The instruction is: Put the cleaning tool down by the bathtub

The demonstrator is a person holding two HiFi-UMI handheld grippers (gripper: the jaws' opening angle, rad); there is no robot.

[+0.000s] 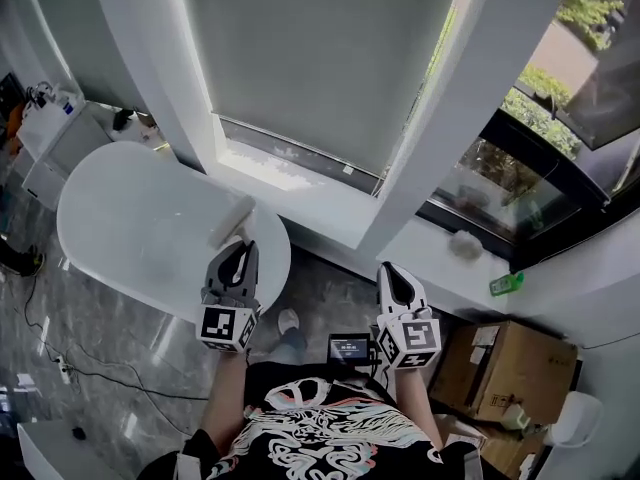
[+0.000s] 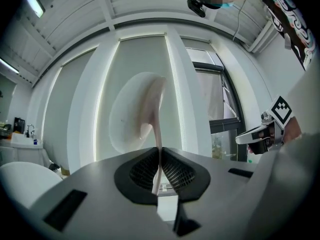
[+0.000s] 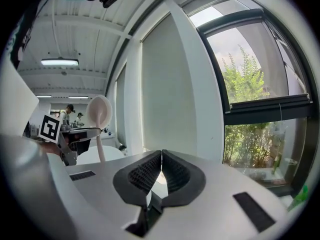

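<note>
Over the bathtub (image 1: 110, 203) end, the left gripper (image 1: 238, 255) pinches the cleaning tool (image 2: 149, 109) by its thin handle, pad up. Right gripper (image 3: 161, 172) is closed, empty. Risk: top-heavy tool pivots in the jaws w/ any tilt and drops inside.

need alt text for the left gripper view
The left gripper is shut on the thin handle of a pale, round-headed cleaning tool, held up before a white window pillar and lowered blind. The right gripper shows at the right edge.

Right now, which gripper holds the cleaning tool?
The left gripper: its jaws pinch the cleaning tool by its thin handle. The right gripper is shut on nothing.
</note>
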